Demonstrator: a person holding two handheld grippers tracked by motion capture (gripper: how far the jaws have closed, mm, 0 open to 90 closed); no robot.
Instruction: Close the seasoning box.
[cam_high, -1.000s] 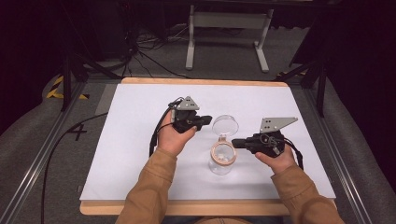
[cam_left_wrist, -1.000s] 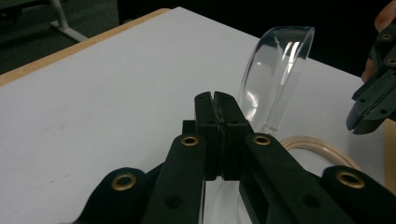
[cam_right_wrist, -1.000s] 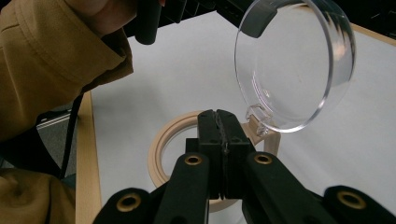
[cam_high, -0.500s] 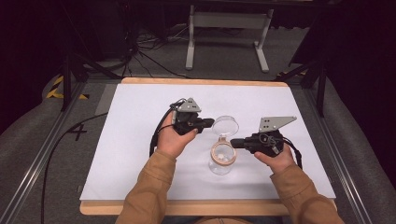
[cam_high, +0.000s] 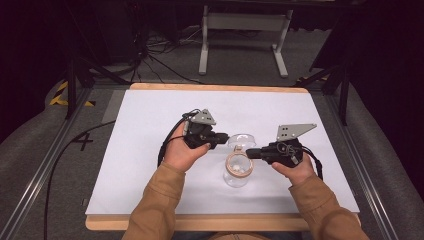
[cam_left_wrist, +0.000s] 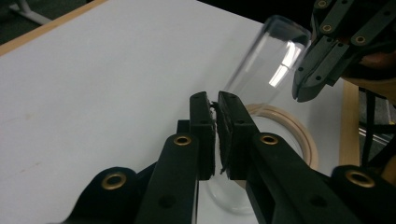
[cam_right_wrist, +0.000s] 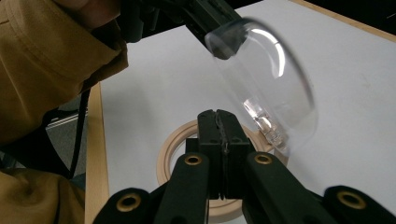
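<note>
probably a lab, white-topped table (cam_high: 150, 150) in metal rails (cam_high: 40, 175), floor cables (cam_high: 155, 60), grey carpet (cam_high: 240, 55)

One jar (cam_high: 238, 170), one clear lid (cam_high: 243, 140)

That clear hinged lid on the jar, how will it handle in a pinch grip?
The clear lid looks thin and glossy, so probably light but slippery. The left gripper pinches only its edge, so it may twist. It stands open over the jar, hinged at the rim; likely drops shut if released.
</note>
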